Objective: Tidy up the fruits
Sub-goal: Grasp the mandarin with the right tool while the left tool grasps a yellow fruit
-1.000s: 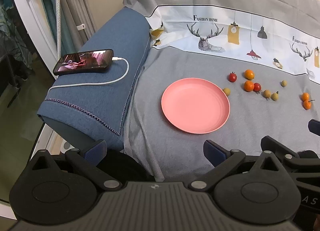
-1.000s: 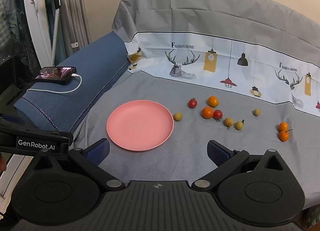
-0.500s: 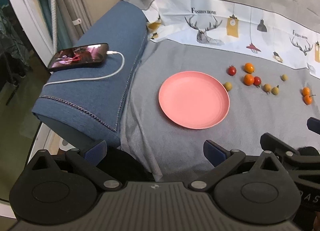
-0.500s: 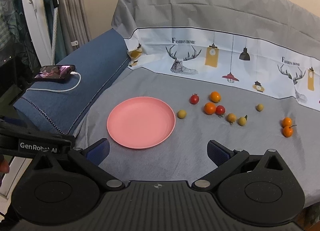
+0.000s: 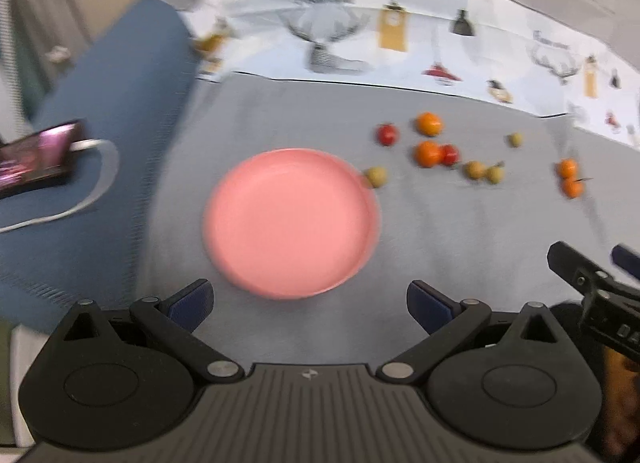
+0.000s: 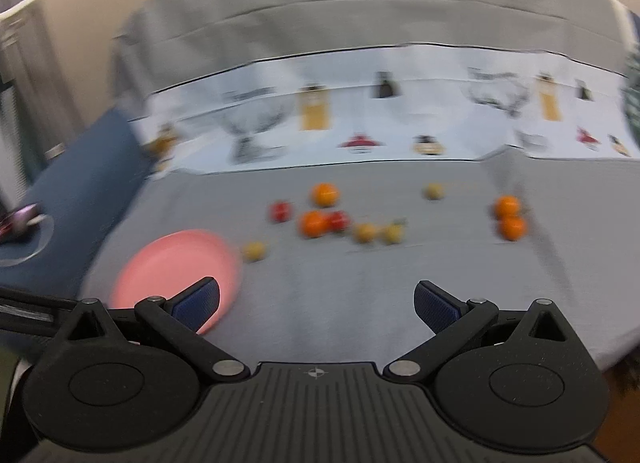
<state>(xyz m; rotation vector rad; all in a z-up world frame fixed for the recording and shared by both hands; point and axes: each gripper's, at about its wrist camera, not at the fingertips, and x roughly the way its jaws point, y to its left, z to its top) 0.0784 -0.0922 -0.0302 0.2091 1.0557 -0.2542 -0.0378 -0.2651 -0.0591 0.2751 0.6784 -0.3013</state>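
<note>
Both cameras have swung rightward and closer over the last half second, and both views are now smeared by motion. Nearest, the left gripper point(image 5: 310, 303) hangs with its blue-padded fingers point(image 5: 191, 300) spread wide and empty, just short of the pink plate point(image 5: 292, 223). The right gripper point(image 6: 316, 305) is likewise wide apart and holds nothing above bare grey cloth point(image 6: 340, 295), with the plate at its left finger. In the left wrist view, part of the right gripper shows at the lower right edge.

Past the plate, the fruits lie loose on the cloth: a yellow-green one point(image 5: 376, 177) just beside the plate's far right rim, then a red one point(image 5: 387, 134), two orange ones point(image 5: 428, 153) with a second red one touching the nearer of them, a yellowish pair point(image 5: 484, 171), and an orange pair point(image 5: 570, 179) well to the right. Open cloth separates the groups.

Left of the cloth, a blue cushion point(image 5: 132, 103) carries a phone point(image 5: 36, 161) on a white cable. Farthest back rises a white printed band point(image 5: 400, 35) with deer and lamps.
</note>
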